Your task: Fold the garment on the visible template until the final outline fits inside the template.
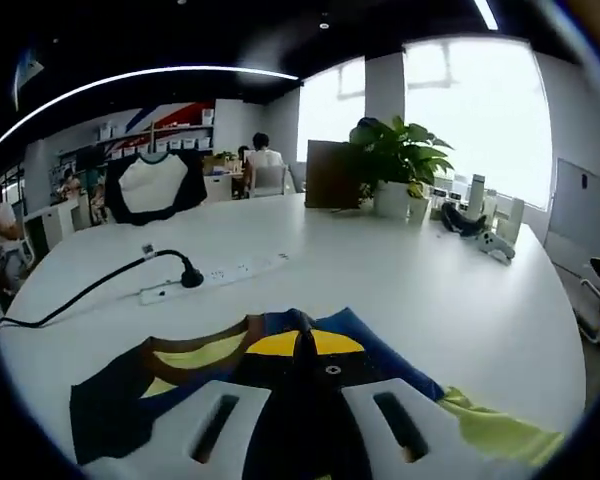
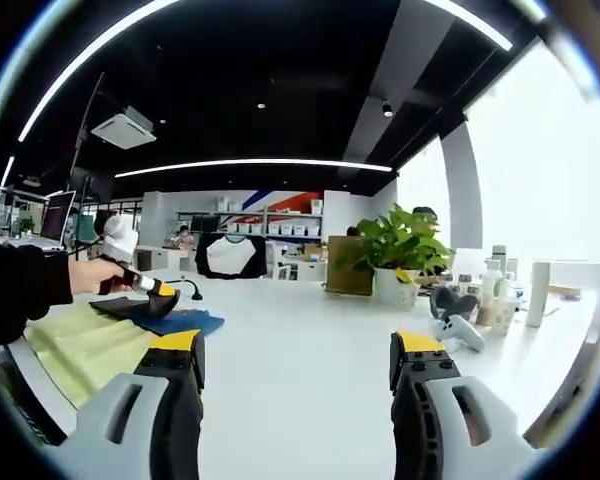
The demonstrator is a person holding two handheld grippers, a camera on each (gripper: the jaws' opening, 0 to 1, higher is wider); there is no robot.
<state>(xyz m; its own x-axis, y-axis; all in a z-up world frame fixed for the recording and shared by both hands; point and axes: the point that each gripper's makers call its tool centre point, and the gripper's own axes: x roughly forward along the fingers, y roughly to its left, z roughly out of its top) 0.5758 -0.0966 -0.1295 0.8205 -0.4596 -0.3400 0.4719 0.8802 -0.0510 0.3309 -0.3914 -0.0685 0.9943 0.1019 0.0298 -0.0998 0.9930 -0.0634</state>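
The garment (image 1: 180, 365) lies spread on the white table (image 1: 400, 290). It is dark blue and black with yellow trim and a lime-green part at the right. My left gripper (image 1: 302, 345) is shut on a fold of it, with the yellow pads pressed together over the fabric. In the right gripper view, a hand holds the left gripper (image 2: 163, 297) down on the garment (image 2: 80, 345) at the far left. My right gripper (image 2: 298, 350) hangs over bare table to the right of the cloth. Its jaws are wide open with nothing between them.
A white power strip (image 1: 215, 277) with a black plug and cable lies just beyond the garment. A potted plant (image 1: 395, 160), a brown box and a game controller (image 1: 495, 243) stand at the far side. The table edge curves round at the right.
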